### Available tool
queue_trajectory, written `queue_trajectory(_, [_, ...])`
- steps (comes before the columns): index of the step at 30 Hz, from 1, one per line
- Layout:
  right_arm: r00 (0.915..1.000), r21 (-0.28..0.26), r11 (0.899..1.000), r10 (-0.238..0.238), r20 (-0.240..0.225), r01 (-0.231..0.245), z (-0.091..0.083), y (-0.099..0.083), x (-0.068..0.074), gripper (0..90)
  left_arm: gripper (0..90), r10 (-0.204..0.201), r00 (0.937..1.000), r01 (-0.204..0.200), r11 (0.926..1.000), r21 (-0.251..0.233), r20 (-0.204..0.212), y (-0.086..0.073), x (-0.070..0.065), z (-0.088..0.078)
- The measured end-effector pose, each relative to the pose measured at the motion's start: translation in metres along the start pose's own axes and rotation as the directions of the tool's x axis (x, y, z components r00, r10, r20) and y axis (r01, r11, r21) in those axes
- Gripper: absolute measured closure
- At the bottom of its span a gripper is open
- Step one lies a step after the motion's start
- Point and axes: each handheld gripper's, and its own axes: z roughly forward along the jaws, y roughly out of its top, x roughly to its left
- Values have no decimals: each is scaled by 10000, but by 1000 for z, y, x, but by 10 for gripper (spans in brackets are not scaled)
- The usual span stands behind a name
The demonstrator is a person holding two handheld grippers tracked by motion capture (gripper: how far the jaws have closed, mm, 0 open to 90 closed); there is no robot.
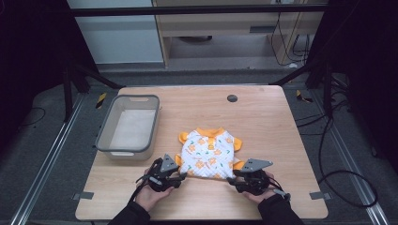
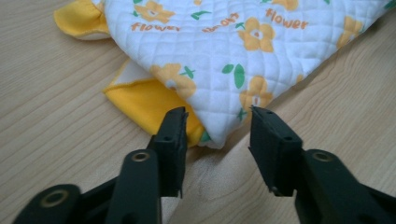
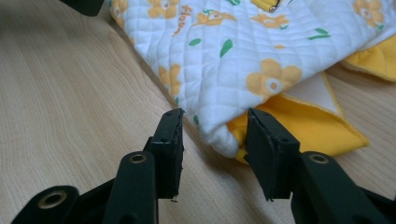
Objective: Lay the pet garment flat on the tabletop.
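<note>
A small quilted white shirt with orange flowers and yellow trim lies flat on the wooden table, collar away from me. My left gripper sits at its near left corner. In the left gripper view the jaws straddle that corner of the shirt, with a gap still showing on one side. My right gripper is at the near right corner. There its jaws stand around the white hem of the shirt and the yellow layer beneath, without pinching. Both grippers rest low on the table.
A grey plastic basket stands on the left part of the table, a pale sheet on its bottom. A round black grommet sits near the far edge. Bare wood spreads to the right of the shirt and along the near edge.
</note>
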Motion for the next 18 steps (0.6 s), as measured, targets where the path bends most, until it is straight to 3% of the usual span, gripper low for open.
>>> queue_trajectory(4, [9999,218,9997,-106,55,105,4,0,1,616,679,-77,10000,76,9999,140,47,0,3,2])
queue_trajectory(11, [9998,398,9990,-212,57,210,5,1,1,778,761,-58,9999,51,9989,470,161,0,4,7])
queue_trajectory(18, [9997,289,9994,-158,-192,163,2,5,2,819,817,-99,9997,89,9990,447,222,0,5,6])
